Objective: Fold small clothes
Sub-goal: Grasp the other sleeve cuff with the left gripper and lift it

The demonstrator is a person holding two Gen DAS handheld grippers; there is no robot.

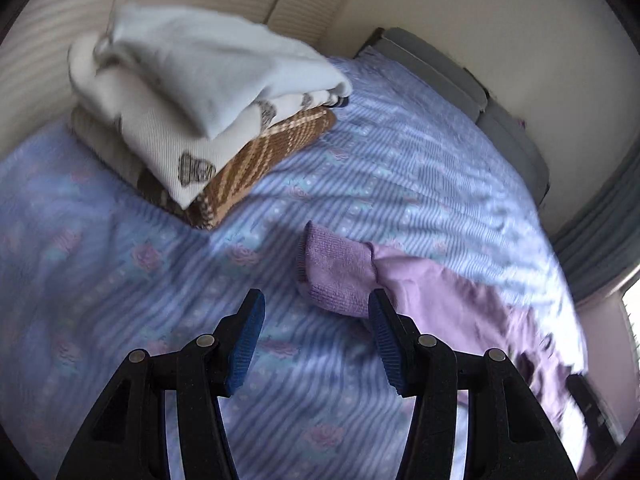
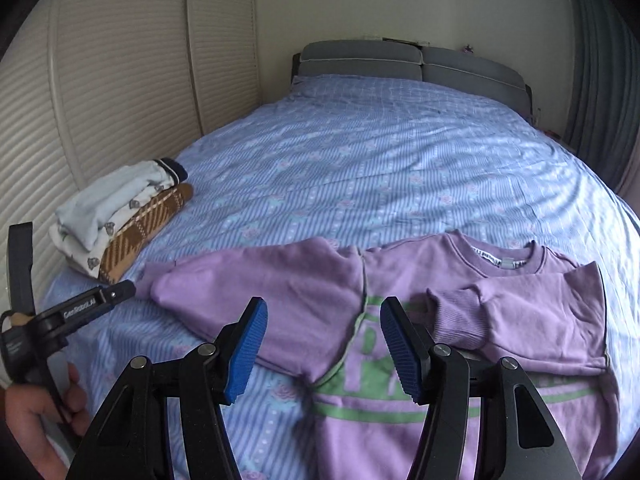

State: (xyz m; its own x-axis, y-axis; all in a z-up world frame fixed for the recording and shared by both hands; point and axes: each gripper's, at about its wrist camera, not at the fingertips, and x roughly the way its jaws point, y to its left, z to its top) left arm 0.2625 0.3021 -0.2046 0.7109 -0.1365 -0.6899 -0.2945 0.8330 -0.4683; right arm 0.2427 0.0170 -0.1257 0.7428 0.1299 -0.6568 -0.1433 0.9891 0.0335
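Observation:
A small purple sweatshirt (image 2: 400, 360) with green print lies front up on the bed. Its right sleeve (image 2: 520, 312) is folded across the chest; its left sleeve (image 2: 256, 296) stretches out to the left. In the left wrist view the left sleeve's ribbed cuff (image 1: 336, 276) lies just ahead of my left gripper (image 1: 316, 308), which is open and empty. My right gripper (image 2: 324, 312) is open and empty above the sweatshirt's chest. The left gripper also shows in the right wrist view (image 2: 120, 292) beside the sleeve's end.
A stack of folded clothes (image 1: 200, 120), white over brown plaid, sits at the bed's left side by the slatted wardrobe doors (image 2: 100, 100). The blue patterned bedsheet (image 2: 380, 160) spreads toward a grey headboard (image 2: 400, 60). A curtain (image 2: 600, 80) hangs at right.

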